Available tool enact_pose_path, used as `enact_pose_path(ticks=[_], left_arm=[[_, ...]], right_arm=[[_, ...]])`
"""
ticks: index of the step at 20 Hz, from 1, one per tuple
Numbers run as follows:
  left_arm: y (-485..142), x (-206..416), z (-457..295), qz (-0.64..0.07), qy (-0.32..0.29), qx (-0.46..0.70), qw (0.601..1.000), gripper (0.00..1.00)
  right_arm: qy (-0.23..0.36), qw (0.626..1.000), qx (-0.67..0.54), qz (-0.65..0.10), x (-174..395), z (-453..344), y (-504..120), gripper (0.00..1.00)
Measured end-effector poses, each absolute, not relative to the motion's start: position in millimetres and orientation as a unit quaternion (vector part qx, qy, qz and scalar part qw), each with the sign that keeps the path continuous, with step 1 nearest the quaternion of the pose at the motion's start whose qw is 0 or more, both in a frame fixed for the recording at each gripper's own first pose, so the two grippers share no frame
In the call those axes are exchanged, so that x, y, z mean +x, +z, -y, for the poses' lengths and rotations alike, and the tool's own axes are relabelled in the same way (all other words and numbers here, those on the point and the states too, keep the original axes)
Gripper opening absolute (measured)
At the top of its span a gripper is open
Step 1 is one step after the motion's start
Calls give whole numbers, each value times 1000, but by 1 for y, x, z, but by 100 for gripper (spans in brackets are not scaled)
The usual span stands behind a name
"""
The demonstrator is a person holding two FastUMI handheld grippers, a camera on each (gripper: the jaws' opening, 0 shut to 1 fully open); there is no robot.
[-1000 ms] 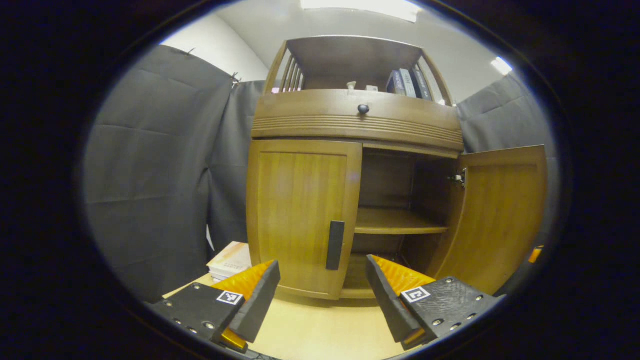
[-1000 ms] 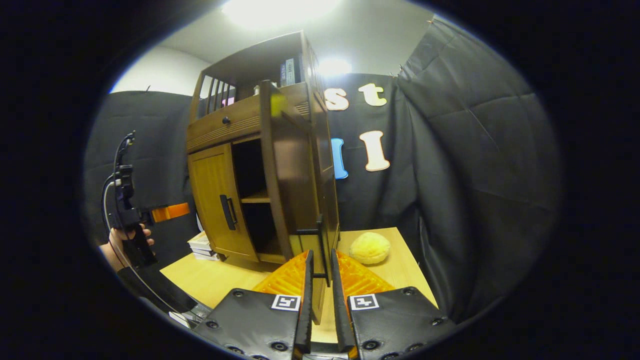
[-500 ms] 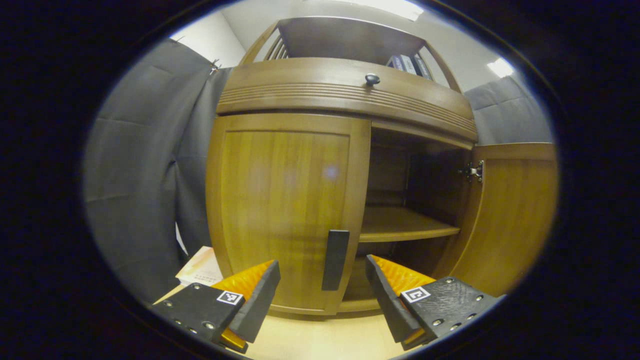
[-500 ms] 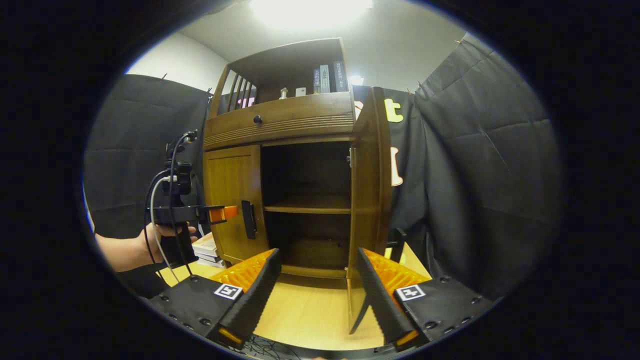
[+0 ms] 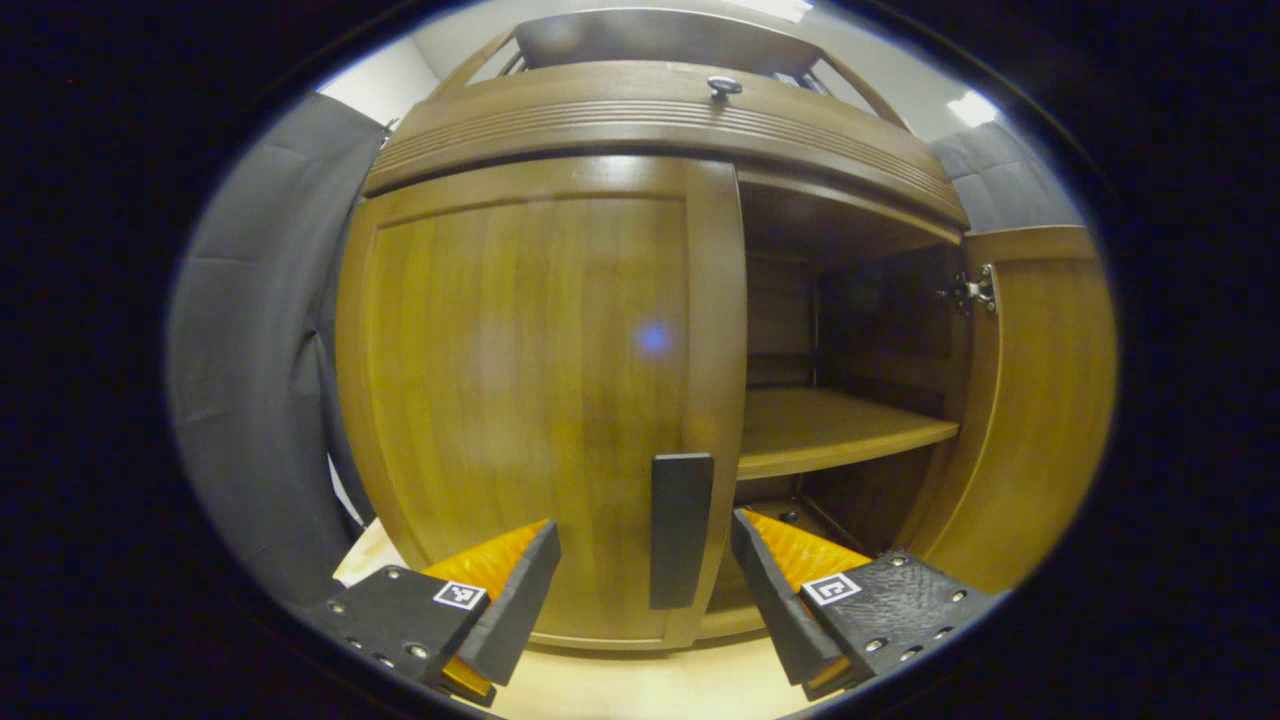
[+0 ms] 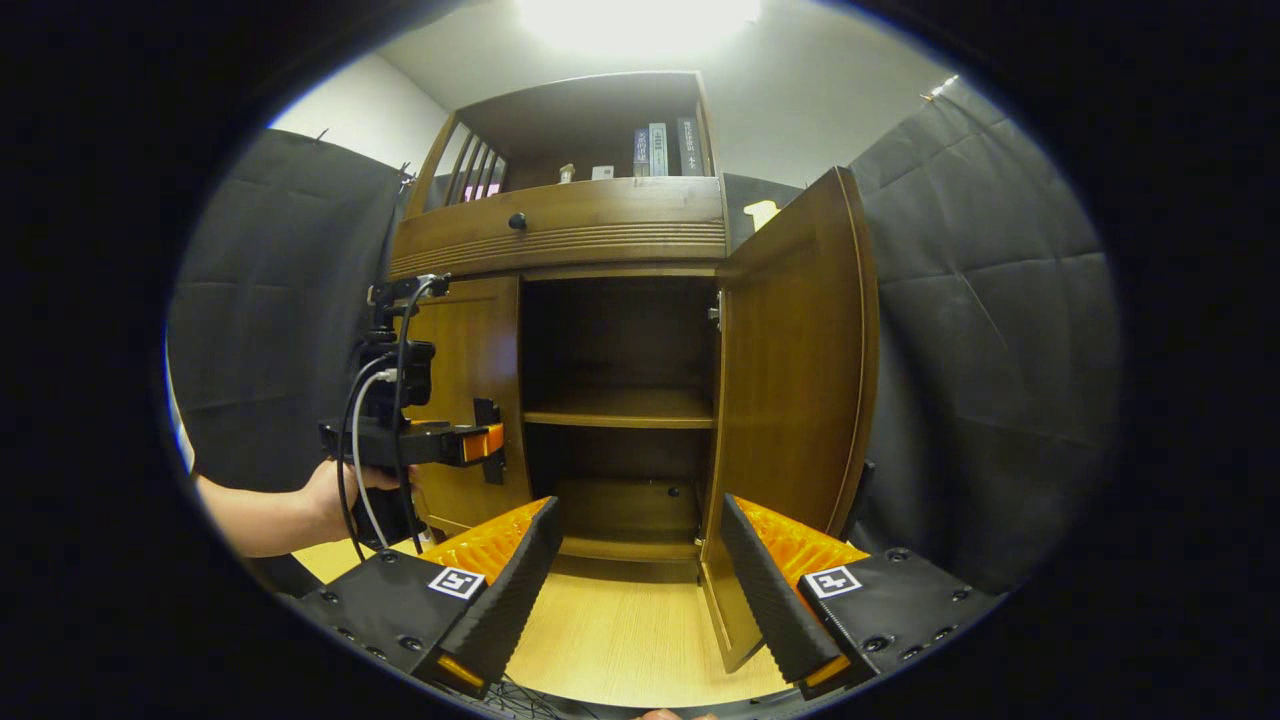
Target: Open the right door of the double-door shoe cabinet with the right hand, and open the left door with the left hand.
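The wooden shoe cabinet (image 6: 600,225) stands on a light table. Its right door (image 6: 800,380) is swung wide open and shows in the left gripper view as the right door (image 5: 1040,420). The left door (image 5: 520,400) is closed, with a dark vertical handle (image 5: 680,530). My left gripper (image 5: 645,590) is open and close to the door, and the handle lines up between its fingers. I cannot tell whether they touch. In the right gripper view the left gripper (image 6: 485,440), held by a hand (image 6: 340,490), reaches the handle (image 6: 490,465). My right gripper (image 6: 635,590) is open, holds nothing and sits back from the cabinet.
Inside the cabinet a shelf (image 6: 620,408) divides the open compartment. A drawer with a round knob (image 6: 517,221) sits above the doors, and books (image 6: 660,150) stand on the top shelf. Black cloth walls close both sides. The table top (image 6: 620,640) runs in front.
My left gripper has moved in close to the left door's handle. My right gripper let go of the right door's handle, opened and drew back. The right door swung wider.
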State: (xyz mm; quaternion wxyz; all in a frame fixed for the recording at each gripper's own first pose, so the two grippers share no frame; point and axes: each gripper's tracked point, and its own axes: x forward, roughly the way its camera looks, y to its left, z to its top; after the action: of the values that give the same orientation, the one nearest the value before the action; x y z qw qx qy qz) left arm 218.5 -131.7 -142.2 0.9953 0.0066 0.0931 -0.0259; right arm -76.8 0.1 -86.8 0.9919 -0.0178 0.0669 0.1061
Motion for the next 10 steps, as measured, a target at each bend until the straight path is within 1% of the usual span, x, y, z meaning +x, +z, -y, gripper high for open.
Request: enact_pose_path(ticks=[1,4,5,6,8,10], left_arm=[[-142,223,134,-89,-29,5,996,100],[-148,235,137,-88,-33,4,996,80],[-149,238,137,-90,-35,1,995,80],[-151,240,137,-93,-35,-6,995,74],[-153,241,144,-92,-47,-25,994,62],[-152,240,147,-89,-42,-27,995,50]], right_arm=[[101,993,-19,-66,-78,1,-87,97],[84,994,-19,-70,-76,2,-91,97],[80,994,-18,-72,-75,2,-92,97],[77,994,-18,-73,-75,2,-92,100],[71,995,-19,-73,-73,3,-92,100],[66,995,-18,-74,-73,3,-94,100]])
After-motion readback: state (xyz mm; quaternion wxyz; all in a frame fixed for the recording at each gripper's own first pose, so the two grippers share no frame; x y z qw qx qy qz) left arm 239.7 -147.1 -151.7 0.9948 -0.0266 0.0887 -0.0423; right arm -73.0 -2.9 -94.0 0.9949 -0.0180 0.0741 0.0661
